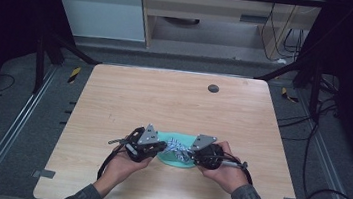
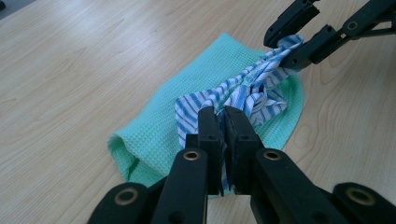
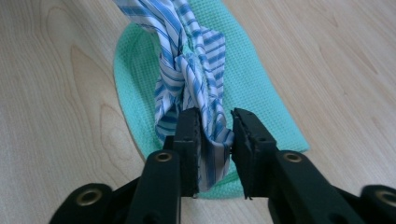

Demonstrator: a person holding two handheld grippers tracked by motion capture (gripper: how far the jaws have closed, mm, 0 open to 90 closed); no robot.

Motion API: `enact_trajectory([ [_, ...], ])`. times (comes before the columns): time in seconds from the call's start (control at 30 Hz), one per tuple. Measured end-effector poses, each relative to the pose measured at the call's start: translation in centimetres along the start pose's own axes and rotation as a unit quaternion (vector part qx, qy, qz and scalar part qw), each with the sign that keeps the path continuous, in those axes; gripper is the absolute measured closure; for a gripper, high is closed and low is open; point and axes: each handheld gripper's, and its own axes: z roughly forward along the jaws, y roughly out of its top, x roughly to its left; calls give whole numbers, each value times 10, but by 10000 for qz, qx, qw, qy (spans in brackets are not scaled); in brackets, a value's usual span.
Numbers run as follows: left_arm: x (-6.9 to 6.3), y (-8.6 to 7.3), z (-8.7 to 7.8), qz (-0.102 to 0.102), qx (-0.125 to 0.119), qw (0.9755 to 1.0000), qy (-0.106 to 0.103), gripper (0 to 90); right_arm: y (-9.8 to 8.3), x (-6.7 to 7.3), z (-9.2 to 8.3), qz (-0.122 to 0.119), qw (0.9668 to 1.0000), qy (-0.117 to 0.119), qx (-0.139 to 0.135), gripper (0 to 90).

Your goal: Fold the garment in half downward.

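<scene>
A blue-and-white striped cloth (image 1: 177, 147) is twisted and bunched on top of a mint-green waffle cloth (image 1: 177, 163) near the front of the wooden table (image 1: 174, 104). My left gripper (image 1: 163, 147) is shut on the near end of the striped cloth (image 2: 247, 93); its jaws (image 2: 223, 116) pinch the fabric over the green cloth (image 2: 187, 93). My right gripper (image 1: 190, 155) holds the other end, with the striped cloth (image 3: 187, 70) bunched between its jaws (image 3: 215, 126). The left gripper view shows the right gripper (image 2: 289, 46) clamping the fabric. The green cloth (image 3: 252, 84) lies flat beneath.
A small dark round plug (image 1: 213, 88) sits in the tabletop at the far side. Bare wood surrounds the cloths. Cables (image 1: 329, 197) lie on the floor to the right, and metal frame legs (image 1: 43, 59) stand beside the table.
</scene>
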Motion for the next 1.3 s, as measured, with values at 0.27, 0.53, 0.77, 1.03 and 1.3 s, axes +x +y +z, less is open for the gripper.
enact_trajectory([
  [0.27, -2, -6, -3, 14, 15, 10000, -45, 860, -7, 3, -2, 122, 9999, 19, 18, 610],
  [0.53, -5, -9, -3, 34, 24, 9999, -115, 859, -10, 6, -8, 200, 9998, 84, -28, 615],
  [0.77, -7, -17, -4, 22, 3, 9998, -176, 856, -8, 12, -8, 108, 9997, 213, -13, 708],
  [1.03, -10, -23, -7, 16, 13, 9997, -244, 859, -9, 12, -10, 51, 9997, 229, -52, 840],
  [1.3, -14, -34, -5, 25, 56, 9996, -273, 860, -9, 20, -12, -121, 9997, 223, -29, 844],
])
